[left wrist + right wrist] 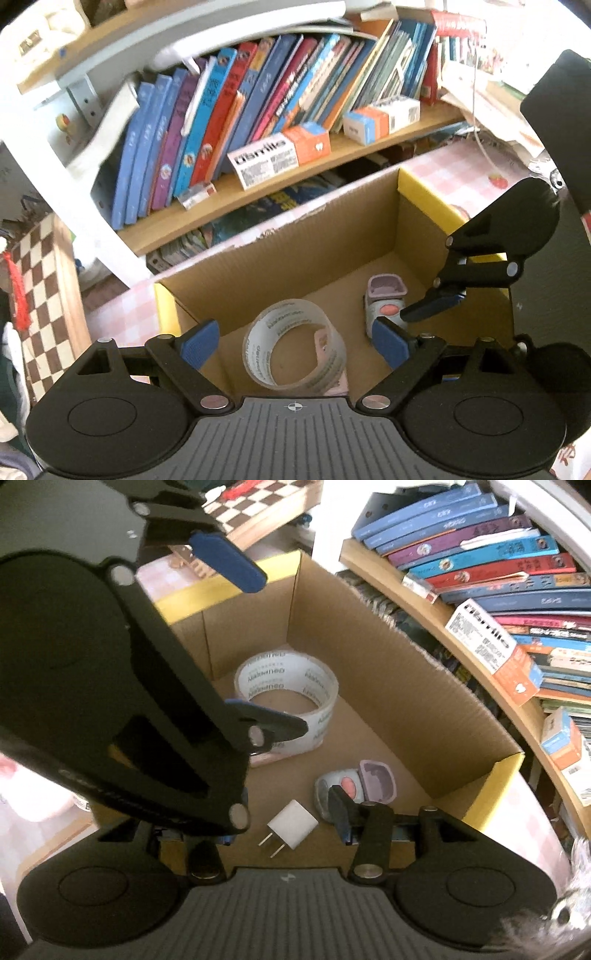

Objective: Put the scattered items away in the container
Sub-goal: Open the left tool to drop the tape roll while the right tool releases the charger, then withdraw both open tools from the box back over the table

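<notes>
An open cardboard box [295, 258] with yellow rim flaps stands below both grippers; it also shows in the right wrist view [388, 672]. Inside lie a clear tape roll [293, 345] [288, 690], a small open case with a pink disc and lilac lid [384, 301] [356, 784], and a white plug adapter [291, 825]. My left gripper [295, 345] is open and empty above the roll. My right gripper [284, 827] is open and empty above the adapter; its left finger is hidden behind the left gripper [240, 635]. The right gripper also shows in the left wrist view [436, 301].
A wooden bookshelf [280, 173] packed with books and small cartons runs behind the box [491, 672]. The box stands on a pink checked cloth [461, 166]. A chessboard [40, 288] leans at the left. Stacked papers [491, 96] lie at the right.
</notes>
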Demonstrator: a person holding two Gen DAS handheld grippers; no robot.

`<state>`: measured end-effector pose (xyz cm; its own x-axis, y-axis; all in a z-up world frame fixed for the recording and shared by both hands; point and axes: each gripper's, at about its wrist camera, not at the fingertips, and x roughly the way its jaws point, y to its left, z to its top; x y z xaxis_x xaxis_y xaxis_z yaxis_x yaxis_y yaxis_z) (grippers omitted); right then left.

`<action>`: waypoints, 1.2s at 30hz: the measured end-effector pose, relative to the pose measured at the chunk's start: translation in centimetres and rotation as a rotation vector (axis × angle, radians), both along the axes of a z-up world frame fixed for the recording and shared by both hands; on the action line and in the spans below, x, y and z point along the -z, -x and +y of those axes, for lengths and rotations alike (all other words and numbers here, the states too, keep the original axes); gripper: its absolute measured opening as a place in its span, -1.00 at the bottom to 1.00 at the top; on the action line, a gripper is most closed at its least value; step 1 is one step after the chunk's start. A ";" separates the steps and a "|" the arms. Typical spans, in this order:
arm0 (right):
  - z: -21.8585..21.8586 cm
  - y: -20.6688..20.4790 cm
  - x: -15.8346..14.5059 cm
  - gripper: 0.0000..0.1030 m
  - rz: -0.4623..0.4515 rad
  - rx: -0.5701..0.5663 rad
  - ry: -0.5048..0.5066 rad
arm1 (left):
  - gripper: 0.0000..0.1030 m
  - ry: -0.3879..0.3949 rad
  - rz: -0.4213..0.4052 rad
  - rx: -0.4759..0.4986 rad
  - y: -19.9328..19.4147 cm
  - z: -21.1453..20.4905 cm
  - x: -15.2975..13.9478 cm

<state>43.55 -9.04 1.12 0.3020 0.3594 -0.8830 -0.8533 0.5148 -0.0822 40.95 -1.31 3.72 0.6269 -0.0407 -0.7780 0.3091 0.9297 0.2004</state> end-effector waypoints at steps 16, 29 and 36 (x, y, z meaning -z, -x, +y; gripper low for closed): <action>-3.5 6.2 -6.5 -0.07 -0.134 0.095 -0.111 | 0.79 0.112 -0.196 -0.006 9.0 2.2 -6.4; -5.7 15.2 -10.3 -0.06 -0.198 0.173 -0.259 | 0.79 0.195 -0.311 0.026 18.7 3.4 -9.4; -6.8 19.3 -11.5 -0.01 -0.249 0.235 -0.318 | 0.81 0.213 -0.347 0.020 22.9 4.5 -9.7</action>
